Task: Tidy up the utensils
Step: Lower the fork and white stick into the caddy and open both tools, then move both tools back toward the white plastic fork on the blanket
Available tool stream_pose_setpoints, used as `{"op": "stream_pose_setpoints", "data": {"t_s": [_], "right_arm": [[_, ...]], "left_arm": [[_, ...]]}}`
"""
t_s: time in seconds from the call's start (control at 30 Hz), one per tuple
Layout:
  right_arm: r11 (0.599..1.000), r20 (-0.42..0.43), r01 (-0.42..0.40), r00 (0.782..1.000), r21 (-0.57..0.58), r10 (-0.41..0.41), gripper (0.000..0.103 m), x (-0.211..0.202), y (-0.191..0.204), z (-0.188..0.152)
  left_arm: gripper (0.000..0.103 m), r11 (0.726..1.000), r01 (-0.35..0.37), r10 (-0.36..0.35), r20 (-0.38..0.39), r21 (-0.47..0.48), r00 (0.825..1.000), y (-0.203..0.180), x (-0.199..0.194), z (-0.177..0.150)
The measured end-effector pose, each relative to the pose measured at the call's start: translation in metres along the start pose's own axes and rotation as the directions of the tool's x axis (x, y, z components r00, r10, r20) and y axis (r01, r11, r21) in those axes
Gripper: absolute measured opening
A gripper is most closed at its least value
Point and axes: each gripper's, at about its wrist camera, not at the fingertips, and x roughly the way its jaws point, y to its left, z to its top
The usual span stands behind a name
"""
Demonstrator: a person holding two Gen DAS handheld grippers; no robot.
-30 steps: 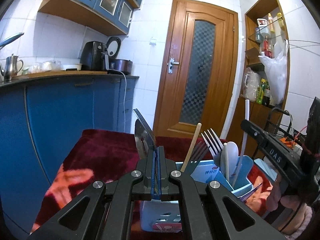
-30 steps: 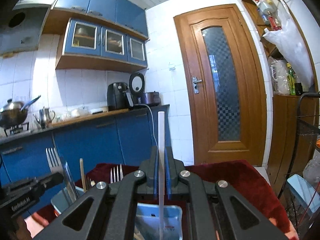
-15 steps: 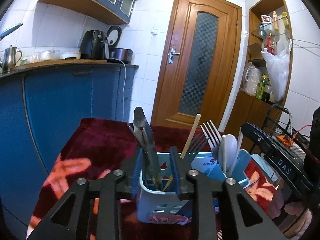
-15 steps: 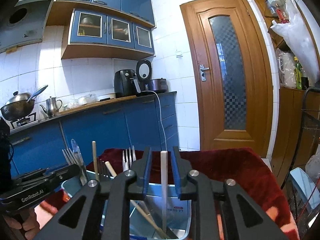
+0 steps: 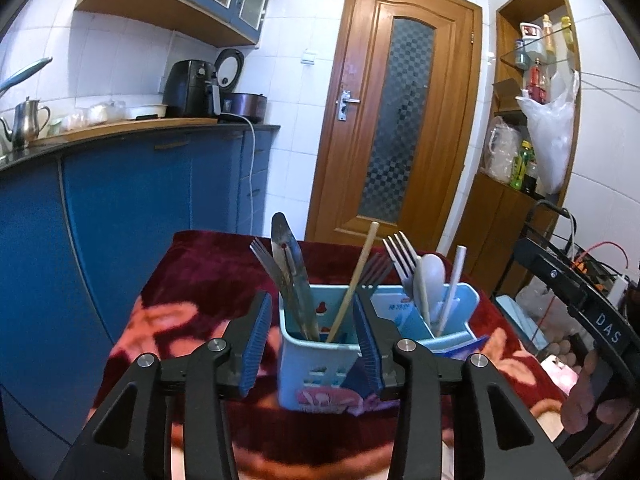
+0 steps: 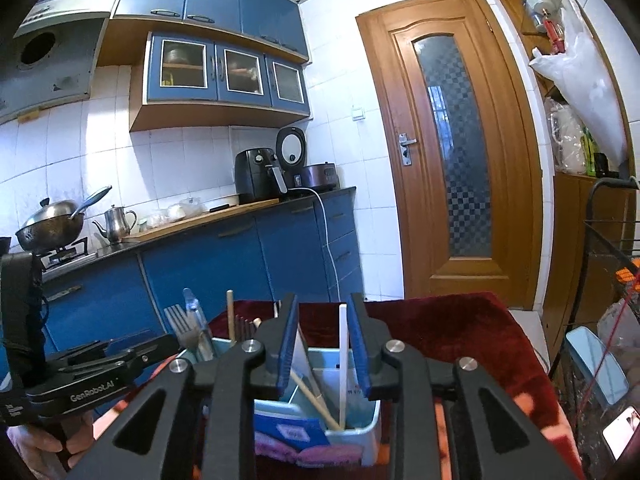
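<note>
Light-blue plastic utensil caddy (image 5: 320, 364) on dark red patterned cloth (image 5: 192, 280), steel knife (image 5: 290, 268) standing inside it between the spread, empty left gripper (image 5: 310, 344) fingers, white plastic chopstick (image 6: 343, 356) upright in the caddy between the parted, empty right gripper (image 6: 325, 354) fingers

Utensil caddy (image 5: 320, 376) stood on bench (image 5: 192, 280), w/ knife (image 5: 290, 276) & forks in left compartment, spoon (image 5: 430, 276) & straw (image 5: 452, 288) in right. Door (image 5: 396, 120) behind; counter (image 5: 120, 128) to left, shelves (image 5: 532, 80) right.
</note>
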Motion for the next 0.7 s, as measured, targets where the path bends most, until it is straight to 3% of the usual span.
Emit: {"op": "stream_pose_setpoints", "data": {"t_s": [0.37, 0.7], "right_arm": [[0.999, -0.093, 0.004, 0.996, 0.048, 0.0, 0.028, -0.038, 0.002, -0.009], [0.999, -0.181, 0.019, 0.983, 0.047, -0.01, 0.028, -0.066, 0.01, -0.028]], "left_arm": [[0.043, 1.0, 0.02, -0.019, -0.048, 0.016, 0.999, -0.012, -0.038, -0.013], [0.043, 0.999, 0.035, -0.034, -0.128, 0.004, 0.991, -0.019, -0.05, -0.034]]}}
